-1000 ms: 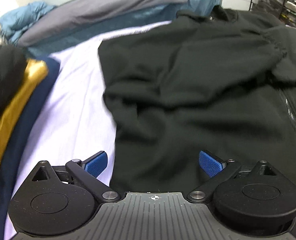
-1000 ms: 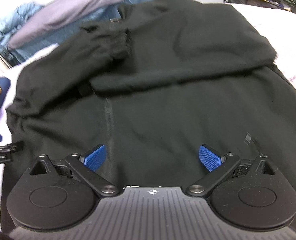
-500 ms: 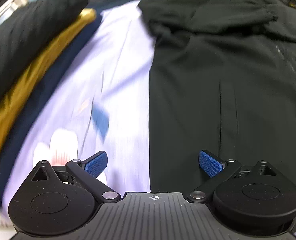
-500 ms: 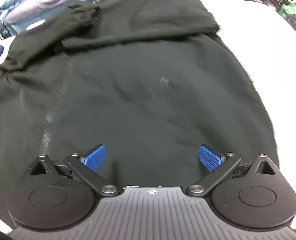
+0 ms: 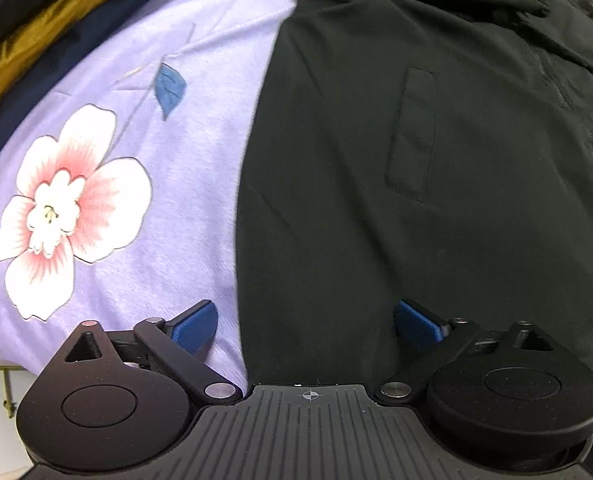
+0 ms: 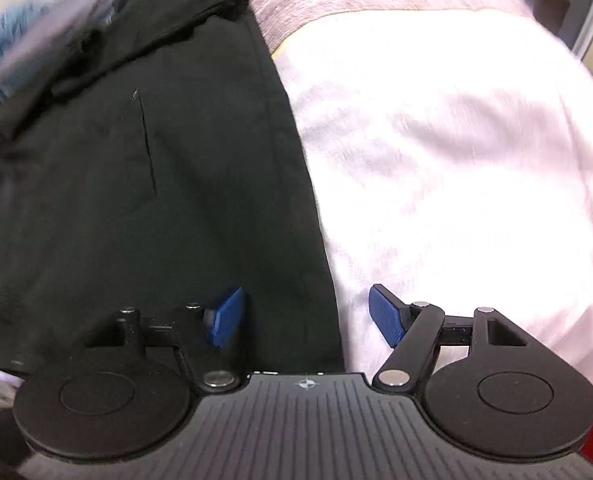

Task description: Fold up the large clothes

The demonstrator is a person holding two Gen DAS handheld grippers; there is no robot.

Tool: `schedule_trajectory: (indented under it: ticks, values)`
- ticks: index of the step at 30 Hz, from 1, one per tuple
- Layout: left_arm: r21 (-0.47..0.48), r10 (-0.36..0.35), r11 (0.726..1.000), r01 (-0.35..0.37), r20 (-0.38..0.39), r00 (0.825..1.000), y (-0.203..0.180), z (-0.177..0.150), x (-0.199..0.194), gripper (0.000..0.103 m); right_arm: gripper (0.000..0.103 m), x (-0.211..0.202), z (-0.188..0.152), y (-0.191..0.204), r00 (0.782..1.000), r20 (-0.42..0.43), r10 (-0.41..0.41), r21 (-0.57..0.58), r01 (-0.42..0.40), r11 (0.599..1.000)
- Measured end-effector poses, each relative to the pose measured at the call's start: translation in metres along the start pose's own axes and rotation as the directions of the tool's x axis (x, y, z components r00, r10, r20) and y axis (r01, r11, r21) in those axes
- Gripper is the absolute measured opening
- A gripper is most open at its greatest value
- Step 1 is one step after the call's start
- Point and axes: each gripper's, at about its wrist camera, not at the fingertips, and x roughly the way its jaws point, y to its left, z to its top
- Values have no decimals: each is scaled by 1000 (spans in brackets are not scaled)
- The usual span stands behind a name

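Note:
A large black jacket (image 5: 416,160) lies spread flat, sleeves folded across its far end, a welt pocket showing on its front. In the left wrist view my left gripper (image 5: 306,326) hangs open over the jacket's left side edge, where black cloth meets the lilac sheet (image 5: 176,160). In the right wrist view the black jacket (image 6: 136,200) fills the left half. My right gripper (image 6: 304,314) straddles its right side edge, jaws closing, and the pads do not press the cloth between them.
The lilac sheet carries a printed pink-white flower (image 5: 64,208) and a blue leaf. Folded black, mustard and navy garments (image 5: 36,28) stack at the far left. A pale pink cover (image 6: 456,160) lies right of the jacket, and a blurred clothes pile (image 6: 24,40) sits beyond.
Both grippers have slid back from the jacket's upper part toward its lower side edges, the left one to the left edge, the right one to the right edge. The right jaws have narrowed.

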Motion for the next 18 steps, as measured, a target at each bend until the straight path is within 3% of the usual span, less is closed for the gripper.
schedule_trajectory:
  ticks: [3, 5, 6, 10, 11, 12, 13, 15, 18]
  values:
    - [55, -34, 998, 35, -27, 999, -12, -7, -1, 103, 72, -2, -7, -1, 998, -15, 68, 18, -68, 998]
    - [84, -31, 996, 33, -22, 999, -17, -7, -4, 103, 55, -3, -9, 5, 996, -30, 83, -10, -84, 996]
    - [88, -40, 995, 41, -20, 999, -19, -7, -6, 103, 41, -3, -9, 6, 995, -41, 95, -14, -95, 995]
    - [95, -41, 994, 45, -45, 998, -16, 3, -4, 103, 25, 0, -2, -1, 984, -83, 155, 45, -152, 987]
    - [95, -43, 994, 48, -52, 998, -12, 8, -6, 93, 19, 1, 2, -3, 978, -97, 183, 64, -177, 982]
    - [89, -54, 994, 59, -57, 997, -10, 12, -9, 72, 16, 0, 6, -5, 969, -108, 220, 81, -212, 974]
    - [80, -79, 993, 84, -61, 995, -9, 16, -14, 66, 15, -1, 12, -5, 960, -114, 255, 94, -245, 965]
    - [108, -103, 988, 109, -61, 993, -9, 21, -20, 54, 15, -5, 26, -2, 944, -120, 308, 95, -298, 950]
    - [115, -134, 983, 140, -55, 989, -7, 36, -27, 50, 15, -16, 49, 6, 920, -108, 376, 113, -365, 924]
